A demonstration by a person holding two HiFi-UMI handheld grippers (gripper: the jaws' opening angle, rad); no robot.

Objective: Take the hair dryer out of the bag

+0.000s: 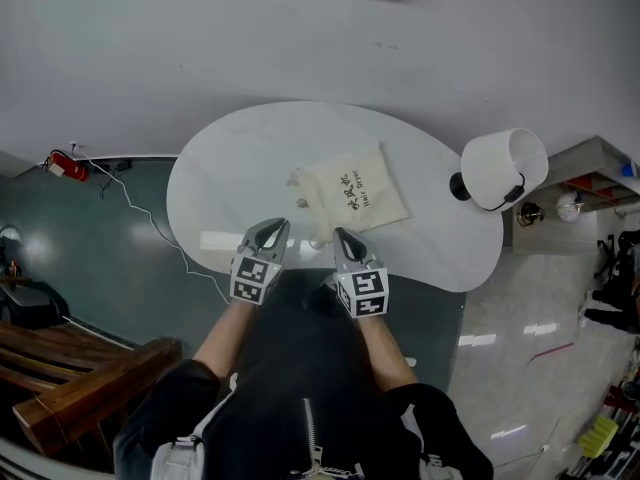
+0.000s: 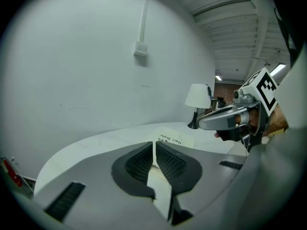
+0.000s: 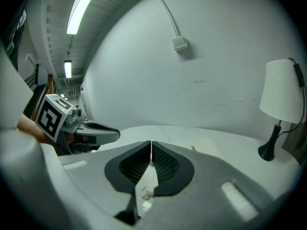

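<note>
A cream cloth bag [image 1: 352,190] with dark print lies flat near the middle of the white oval table [image 1: 225,163]; no hair dryer shows outside it. My left gripper [image 1: 277,226] and right gripper [image 1: 341,235] hover side by side over the table's near edge, just short of the bag, and both are shut with nothing between their pads. In the left gripper view the bag [image 2: 175,139] lies just beyond the closed left gripper [image 2: 154,145], with the right gripper [image 2: 225,119] to the right. The right gripper view has the bag [image 3: 204,150] ahead of the closed right gripper [image 3: 151,145].
A white-shaded lamp [image 1: 503,168] on a black base stands at the table's right end. A red fire extinguisher [image 1: 66,165] and a white cable lie on the floor at the left. A wooden bench [image 1: 70,368] is at lower left, shelving [image 1: 600,173] at the right.
</note>
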